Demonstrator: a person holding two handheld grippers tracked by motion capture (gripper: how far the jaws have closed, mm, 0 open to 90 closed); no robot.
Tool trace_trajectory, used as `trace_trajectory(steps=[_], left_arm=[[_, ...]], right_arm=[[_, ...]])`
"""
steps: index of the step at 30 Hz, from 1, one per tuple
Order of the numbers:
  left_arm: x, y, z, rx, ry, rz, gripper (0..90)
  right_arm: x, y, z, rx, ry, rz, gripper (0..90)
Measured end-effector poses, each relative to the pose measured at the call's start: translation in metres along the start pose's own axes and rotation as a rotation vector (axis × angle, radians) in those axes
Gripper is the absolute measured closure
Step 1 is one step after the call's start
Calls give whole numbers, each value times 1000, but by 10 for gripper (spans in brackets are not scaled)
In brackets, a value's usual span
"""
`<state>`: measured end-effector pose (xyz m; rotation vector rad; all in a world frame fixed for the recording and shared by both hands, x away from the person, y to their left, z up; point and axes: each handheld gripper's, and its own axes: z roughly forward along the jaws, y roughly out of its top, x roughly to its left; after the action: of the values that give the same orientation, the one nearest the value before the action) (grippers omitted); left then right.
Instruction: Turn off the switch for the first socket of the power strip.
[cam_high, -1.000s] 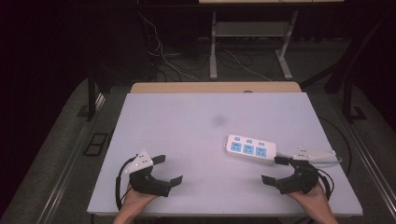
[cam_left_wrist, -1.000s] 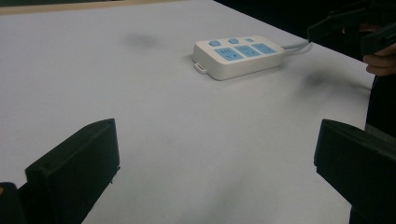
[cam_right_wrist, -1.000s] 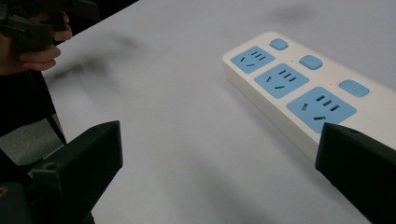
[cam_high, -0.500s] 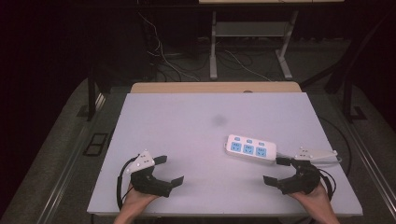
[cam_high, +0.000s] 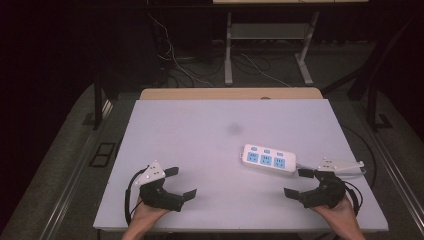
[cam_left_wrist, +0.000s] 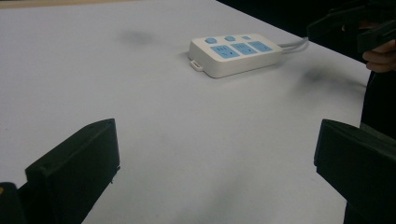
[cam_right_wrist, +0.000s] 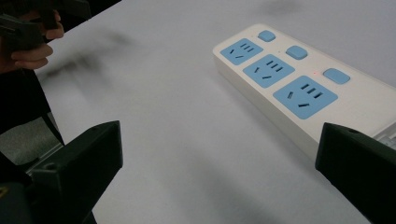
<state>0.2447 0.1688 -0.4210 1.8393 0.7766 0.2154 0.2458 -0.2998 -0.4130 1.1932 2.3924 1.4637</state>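
A white table (cam_high: 200, 130) is seen with a dark smudge (cam_high: 233, 128) near its middle. A white power strip (cam_high: 269, 160) (three blue sockets, three blue buttons) is laid flat toward its right side. Cables (cam_high: 190, 65) are spread on the floor beyond.

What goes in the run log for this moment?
left gripper: open, near table edge | right gripper: open, beside power strip, apart | power strip: flat on table, nothing plugged in
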Motion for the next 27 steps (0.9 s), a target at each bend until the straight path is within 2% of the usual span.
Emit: trace_trajectory(steps=[12, 27], left_arm=[[0, -1, 1, 4, 6, -7, 0], [1, -1, 0, 3, 7, -5, 0]], right_arm=[[-3, 6, -4, 46, -11, 2, 5], [-7, 30, -6, 102, -7, -24, 5]])
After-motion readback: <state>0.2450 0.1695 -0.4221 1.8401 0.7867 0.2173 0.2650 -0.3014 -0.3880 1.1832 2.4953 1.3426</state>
